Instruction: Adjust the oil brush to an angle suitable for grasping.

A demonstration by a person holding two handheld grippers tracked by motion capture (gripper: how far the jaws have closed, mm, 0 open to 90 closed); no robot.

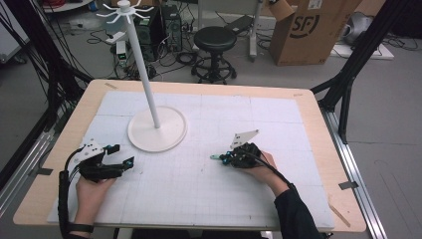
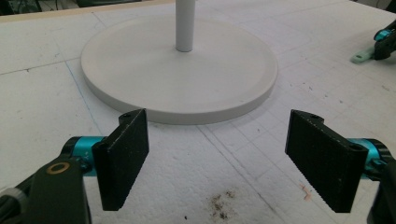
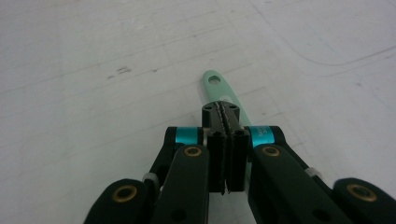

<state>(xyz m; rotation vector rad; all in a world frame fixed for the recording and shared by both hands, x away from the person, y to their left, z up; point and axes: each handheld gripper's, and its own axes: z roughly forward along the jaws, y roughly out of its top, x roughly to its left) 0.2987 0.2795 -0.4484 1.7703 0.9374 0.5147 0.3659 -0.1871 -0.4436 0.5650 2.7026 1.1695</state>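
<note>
A white rack with a tall pole [image 1: 144, 69], hooks at its top [image 1: 124, 11] and a round base [image 1: 169, 133] stands on the white mat, left of centre. The base [image 2: 140, 74] lies just ahead of my left gripper [image 2: 229, 158], whose jaws stand wide apart with nothing between them. In the high view the left gripper [image 1: 123, 155] rests low on the mat at the near left. My right gripper [image 1: 222, 158] is shut on a flat mint-green handle [image 3: 215, 84] with a hole at its end, low over the mat. The handle's tip [image 1: 214, 157] points left.
The white gridded mat [image 1: 199, 199] covers a wooden table [image 1: 318, 129]. Beyond the table's far edge stand a black stool [image 1: 215, 40], a cardboard box [image 1: 308, 30] and cables on the floor. Black frame legs [image 1: 348, 74] rise at the right.
</note>
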